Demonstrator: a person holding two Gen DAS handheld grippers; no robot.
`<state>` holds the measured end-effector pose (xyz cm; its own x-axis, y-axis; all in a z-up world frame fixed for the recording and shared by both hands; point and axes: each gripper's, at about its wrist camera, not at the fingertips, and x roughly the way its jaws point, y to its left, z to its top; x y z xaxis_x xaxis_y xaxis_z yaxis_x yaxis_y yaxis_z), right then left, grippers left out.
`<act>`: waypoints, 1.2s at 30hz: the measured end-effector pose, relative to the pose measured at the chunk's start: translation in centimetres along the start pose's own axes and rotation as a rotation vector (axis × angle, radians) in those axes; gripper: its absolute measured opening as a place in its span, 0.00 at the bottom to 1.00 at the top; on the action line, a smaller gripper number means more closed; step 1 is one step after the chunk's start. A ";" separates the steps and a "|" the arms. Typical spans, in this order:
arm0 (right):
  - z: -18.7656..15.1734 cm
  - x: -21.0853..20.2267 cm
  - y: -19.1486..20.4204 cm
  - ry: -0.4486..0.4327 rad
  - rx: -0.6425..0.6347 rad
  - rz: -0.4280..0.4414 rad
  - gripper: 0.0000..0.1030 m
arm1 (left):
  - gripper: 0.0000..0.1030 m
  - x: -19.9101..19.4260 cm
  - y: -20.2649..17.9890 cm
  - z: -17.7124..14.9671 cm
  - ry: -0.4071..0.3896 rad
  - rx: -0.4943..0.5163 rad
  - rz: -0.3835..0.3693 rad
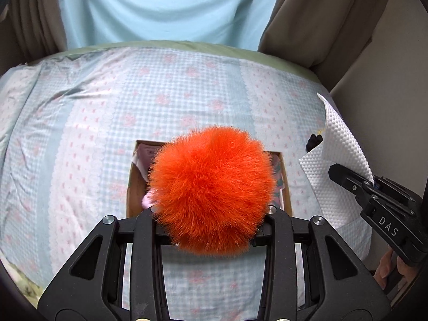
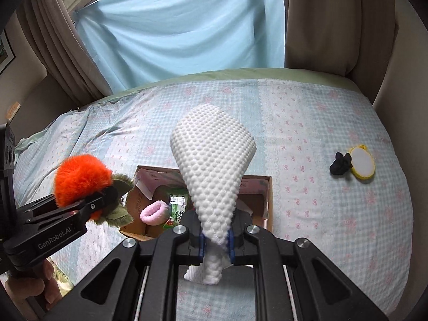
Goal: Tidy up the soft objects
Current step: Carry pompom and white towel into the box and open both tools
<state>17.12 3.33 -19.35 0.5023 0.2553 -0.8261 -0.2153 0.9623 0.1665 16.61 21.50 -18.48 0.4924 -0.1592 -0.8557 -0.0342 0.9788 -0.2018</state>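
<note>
My left gripper [image 1: 211,223] is shut on a fluffy orange plush toy [image 1: 212,187] with green fabric leaves, held above the near edge of an open cardboard box [image 1: 286,184]. In the right wrist view the toy [image 2: 80,180] and the left gripper [image 2: 107,195] hang left of the box [image 2: 268,200]. My right gripper [image 2: 216,243] is shut on a white dimpled cloth [image 2: 214,165] that stands up over the box. In the left wrist view the cloth [image 1: 339,155] and the right gripper [image 1: 371,184] are at the right.
The box sits on a bed with a blue checked sheet [image 2: 307,123]. Inside lie a pink scrunchie [image 2: 153,211] and a green packet [image 2: 178,206]. A small black soft item [image 2: 339,164] and a yellow-rimmed round pad [image 2: 362,164] lie on the bed at right. Curtains hang behind.
</note>
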 end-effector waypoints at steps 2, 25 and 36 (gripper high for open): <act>-0.1 1.5 0.8 0.033 0.002 -0.002 0.12 | 0.30 1.1 1.3 -0.2 0.028 0.009 0.002; -2.4 17.8 -2.9 0.412 0.140 -0.023 0.11 | 0.30 18.4 1.1 -2.7 0.381 0.202 0.015; -2.7 19.0 -4.0 0.465 0.190 0.042 1.00 | 1.00 17.7 0.6 -3.1 0.369 0.291 0.051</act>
<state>25.26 4.12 -37.18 0.0607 0.2670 -0.9618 -0.0492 0.9632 0.2643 22.64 18.84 -35.18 0.1522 -0.0929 -0.9840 0.2209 0.9736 -0.0578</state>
